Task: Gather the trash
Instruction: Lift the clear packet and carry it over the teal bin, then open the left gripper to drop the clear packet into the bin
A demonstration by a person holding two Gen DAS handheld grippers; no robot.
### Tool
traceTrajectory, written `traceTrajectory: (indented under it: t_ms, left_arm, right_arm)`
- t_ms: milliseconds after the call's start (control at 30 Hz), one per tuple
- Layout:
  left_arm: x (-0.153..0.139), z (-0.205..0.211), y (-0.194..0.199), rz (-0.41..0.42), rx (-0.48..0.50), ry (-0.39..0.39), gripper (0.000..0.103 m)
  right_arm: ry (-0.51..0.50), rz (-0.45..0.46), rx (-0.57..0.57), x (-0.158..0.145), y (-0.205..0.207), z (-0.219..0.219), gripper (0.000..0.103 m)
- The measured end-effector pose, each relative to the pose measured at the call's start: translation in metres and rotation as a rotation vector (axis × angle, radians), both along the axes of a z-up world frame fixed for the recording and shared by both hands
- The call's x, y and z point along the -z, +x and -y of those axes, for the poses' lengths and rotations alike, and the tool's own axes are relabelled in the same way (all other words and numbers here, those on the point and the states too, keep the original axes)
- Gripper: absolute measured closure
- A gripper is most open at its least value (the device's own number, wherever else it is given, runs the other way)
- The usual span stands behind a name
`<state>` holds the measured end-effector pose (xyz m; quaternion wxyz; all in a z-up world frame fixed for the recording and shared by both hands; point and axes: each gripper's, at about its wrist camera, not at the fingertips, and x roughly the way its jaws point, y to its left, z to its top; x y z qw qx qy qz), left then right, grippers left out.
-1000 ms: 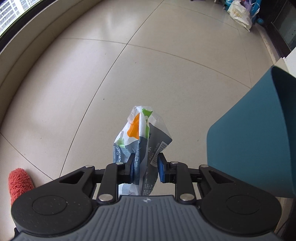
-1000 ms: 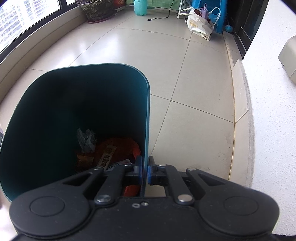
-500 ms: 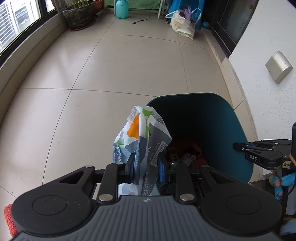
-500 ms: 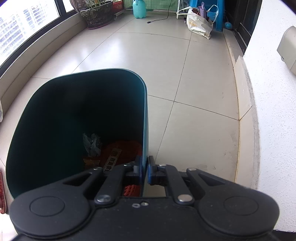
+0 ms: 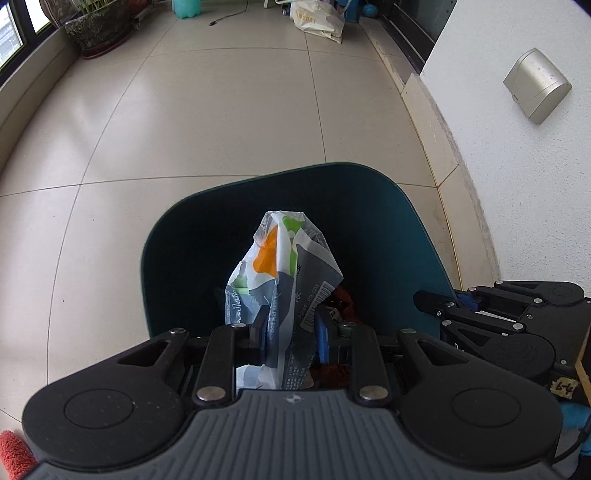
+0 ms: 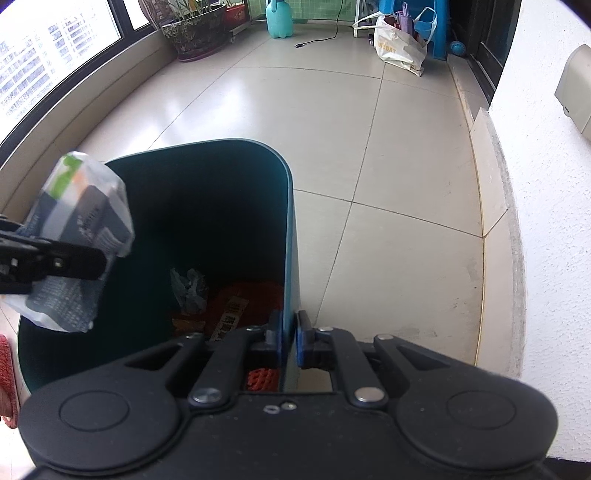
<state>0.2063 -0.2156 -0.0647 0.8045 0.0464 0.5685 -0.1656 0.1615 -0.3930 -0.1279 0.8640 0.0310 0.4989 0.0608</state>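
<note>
My left gripper [image 5: 290, 328] is shut on a crumpled white, grey, orange and green snack wrapper [image 5: 284, 273], held over the mouth of the teal trash bin [image 5: 373, 206]. In the right wrist view the same wrapper [image 6: 79, 236] hangs at the bin's left rim, with the left gripper's fingers [image 6: 55, 262] clamped across it. My right gripper [image 6: 289, 341] is shut on the bin's right wall [image 6: 290, 236], one pad inside and one outside. Red and grey trash [image 6: 236, 299] lies at the bin's bottom. The right gripper [image 5: 458, 299] also shows at the bin's right edge in the left wrist view.
The bin stands on a beige tiled floor [image 6: 295, 110] beside a white wall [image 6: 554, 221] and a low kerb. A potted plant [image 6: 195, 33], a teal jug [image 6: 279, 20] and a white bag [image 6: 399, 48] sit at the far end. A red fluffy item [image 6: 5, 365] lies left of the bin.
The left gripper has carried the wrapper to the right, from over bare floor to above the bin's opening. The right gripper has kept its hold on the bin wall.
</note>
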Motion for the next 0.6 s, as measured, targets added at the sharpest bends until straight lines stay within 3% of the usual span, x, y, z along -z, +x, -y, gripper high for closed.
traceTrajectory:
  t_ms: [233,600]
  left_arm:
    - [0.042,0.024,0.020,-0.076,0.005,0.049,0.080]
    - [0.094,0.024,0.032,-0.203,-0.045,0.106,0.077]
  right_arm:
    - [0.015,0.002,-0.002,0.000,-0.001,0.006,0.096]
    - [0.035,0.002,-0.002,0.000,-0.001,0.012,0.095]
